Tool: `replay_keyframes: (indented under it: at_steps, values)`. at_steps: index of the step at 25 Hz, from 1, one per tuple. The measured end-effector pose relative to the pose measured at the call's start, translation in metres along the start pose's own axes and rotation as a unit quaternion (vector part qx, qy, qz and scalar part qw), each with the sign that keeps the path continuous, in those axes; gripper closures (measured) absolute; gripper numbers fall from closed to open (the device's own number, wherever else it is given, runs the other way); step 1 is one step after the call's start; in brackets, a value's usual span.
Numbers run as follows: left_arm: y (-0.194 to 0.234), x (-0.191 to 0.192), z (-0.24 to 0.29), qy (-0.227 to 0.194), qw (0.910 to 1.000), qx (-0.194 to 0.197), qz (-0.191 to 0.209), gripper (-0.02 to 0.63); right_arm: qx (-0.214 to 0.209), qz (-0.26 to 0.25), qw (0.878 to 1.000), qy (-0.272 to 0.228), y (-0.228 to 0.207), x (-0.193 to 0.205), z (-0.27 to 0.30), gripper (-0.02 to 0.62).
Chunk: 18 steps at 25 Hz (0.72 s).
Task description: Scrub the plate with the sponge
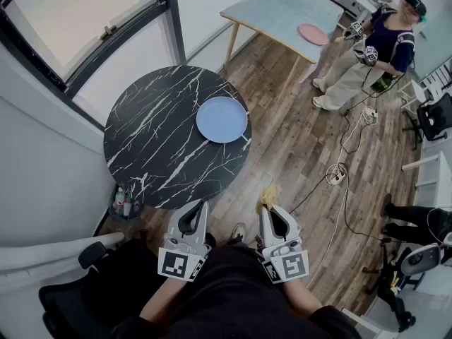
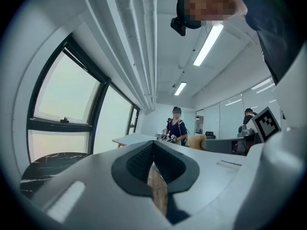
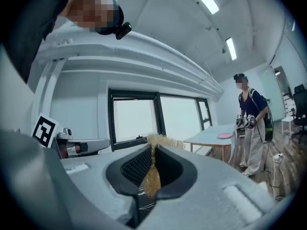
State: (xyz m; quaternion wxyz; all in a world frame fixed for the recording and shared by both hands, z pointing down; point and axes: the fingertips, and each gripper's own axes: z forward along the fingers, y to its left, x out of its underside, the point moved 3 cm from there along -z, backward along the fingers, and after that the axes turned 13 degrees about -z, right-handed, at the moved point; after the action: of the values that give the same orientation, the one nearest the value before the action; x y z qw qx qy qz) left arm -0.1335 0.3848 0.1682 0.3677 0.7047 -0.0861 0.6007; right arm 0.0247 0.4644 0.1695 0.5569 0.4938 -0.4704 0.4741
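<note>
A round light-blue plate (image 1: 222,119) lies on the black marble table (image 1: 155,140), near its right edge. Both grippers are held close to my body, short of the table and over the wooden floor. My right gripper (image 1: 268,205) is shut on a yellowish fibrous sponge (image 1: 269,193). In the right gripper view the sponge (image 3: 153,175) fills the slit between the jaws and sticks out as a tuft above them. My left gripper (image 1: 200,205) is shut with nothing in it. In the left gripper view only floor shows through its (image 2: 154,151) thin slit.
A second person (image 1: 367,51) with grippers stands at the back right beside a pale table (image 1: 282,9) that carries a pink plate (image 1: 313,34). Cables and a power strip (image 1: 337,175) trail over the floor. Small bottles (image 1: 124,203) stand below the marble table's near edge. Office chairs stand at the right.
</note>
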Motion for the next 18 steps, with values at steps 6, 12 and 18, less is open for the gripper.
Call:
replay_keyframes:
  at_steps: [6,12,18]
  values:
    - [-0.003,-0.001,0.001,-0.002,1.0000,0.001,-0.003,0.604,-0.002,0.001,1.000,0.000,-0.001,-0.001,-0.001,0.571]
    - [-0.010,0.003,0.004,0.001,1.0000,-0.001,-0.004,0.604,-0.003,0.008,1.000,0.001,-0.008,-0.001,-0.008,0.569]
    - [-0.022,0.016,0.010,0.005,0.9998,-0.017,-0.007,0.604,-0.016,0.007,1.000,0.004,-0.024,0.004,-0.021,0.569]
